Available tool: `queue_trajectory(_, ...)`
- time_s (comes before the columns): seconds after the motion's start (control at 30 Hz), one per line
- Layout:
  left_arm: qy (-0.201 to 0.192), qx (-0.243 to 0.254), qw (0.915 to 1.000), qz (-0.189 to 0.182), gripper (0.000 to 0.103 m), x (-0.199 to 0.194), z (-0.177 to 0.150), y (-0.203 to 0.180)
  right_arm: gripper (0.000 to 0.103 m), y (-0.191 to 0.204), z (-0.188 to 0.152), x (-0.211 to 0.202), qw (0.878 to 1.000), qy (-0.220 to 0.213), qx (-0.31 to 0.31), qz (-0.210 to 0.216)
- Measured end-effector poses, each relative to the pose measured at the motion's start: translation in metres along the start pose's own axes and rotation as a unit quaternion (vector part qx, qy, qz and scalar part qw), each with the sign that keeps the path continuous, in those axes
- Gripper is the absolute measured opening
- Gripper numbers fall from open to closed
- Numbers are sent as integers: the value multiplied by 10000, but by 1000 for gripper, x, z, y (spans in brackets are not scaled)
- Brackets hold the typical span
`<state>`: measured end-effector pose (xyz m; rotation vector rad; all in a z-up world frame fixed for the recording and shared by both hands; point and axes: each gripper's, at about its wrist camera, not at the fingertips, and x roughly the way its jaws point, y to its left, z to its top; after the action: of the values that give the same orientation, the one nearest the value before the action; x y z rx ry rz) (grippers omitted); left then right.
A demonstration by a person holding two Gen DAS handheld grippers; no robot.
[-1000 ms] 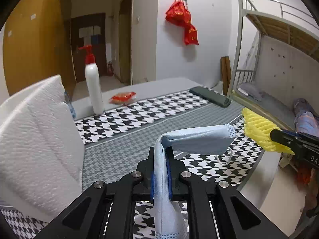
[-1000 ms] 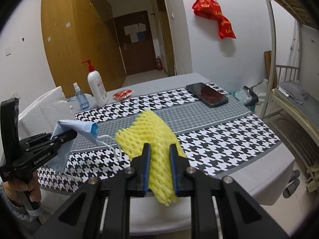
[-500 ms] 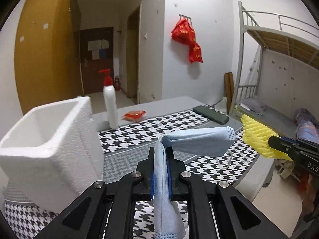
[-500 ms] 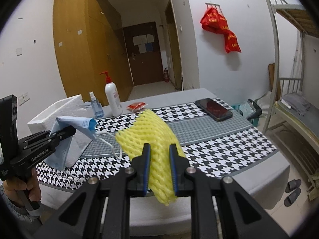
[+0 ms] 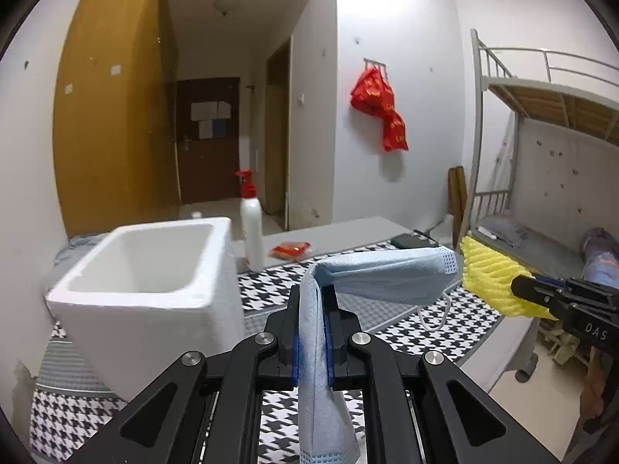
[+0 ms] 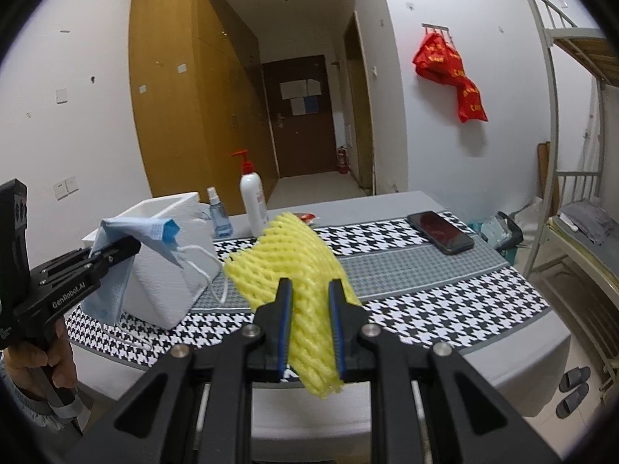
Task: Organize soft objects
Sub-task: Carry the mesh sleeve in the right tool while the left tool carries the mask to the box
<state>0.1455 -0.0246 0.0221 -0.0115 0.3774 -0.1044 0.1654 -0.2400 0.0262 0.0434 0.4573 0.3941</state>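
The blue face mask (image 5: 381,276) is pinched between the closed pads of the left hand-held gripper (image 5: 312,332), folded over them so one half droops toward the camera and the other juts out to the right, an ear loop (image 5: 435,315) dangling beneath. It hangs in the air above the worktop's near left part, just beside the white foam box (image 5: 147,270), whose open mouth faces up and looks empty as far as the left wrist view shows. The yellow foam net (image 6: 298,270) is clamped in the right hand-held gripper (image 6: 311,328), its jaws squeezed on the mesh, held above the near edge of the worktop (image 6: 445,290) and well right of the box.

The step in hand looks like dropping both soft things into the box. To do it well, carry the mask over the box's rim until the hanging half and the loop are above the opening, not the wall; a limp mask tends to drape on an edge and slide outside. Lower it a little before letting go, and check that the loop has not caught on a finger. The net is springy and light, so it should be set down inside rather than dropped, or it may bounce out. The pump bottle (image 6: 253,203) and small spray bottle (image 6: 218,214) stand just behind the box, so come in from the near side. The phone (image 6: 441,232) lies toward the far right corner, out of the way.
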Motion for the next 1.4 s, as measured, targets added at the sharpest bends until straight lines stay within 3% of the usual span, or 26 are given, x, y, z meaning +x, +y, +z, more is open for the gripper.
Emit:
queue_trajectory(0.67, -339, -226, 9946, 952, 10, -45, 6, 56, 22, 57, 17, 16, 9967, -206, -253, 738)
queue_trajectory(1.4, -410, -577, 9850, 1577, 10, -77, -1, 112, 22, 126, 28, 48, 9848, -121, -733, 1568)
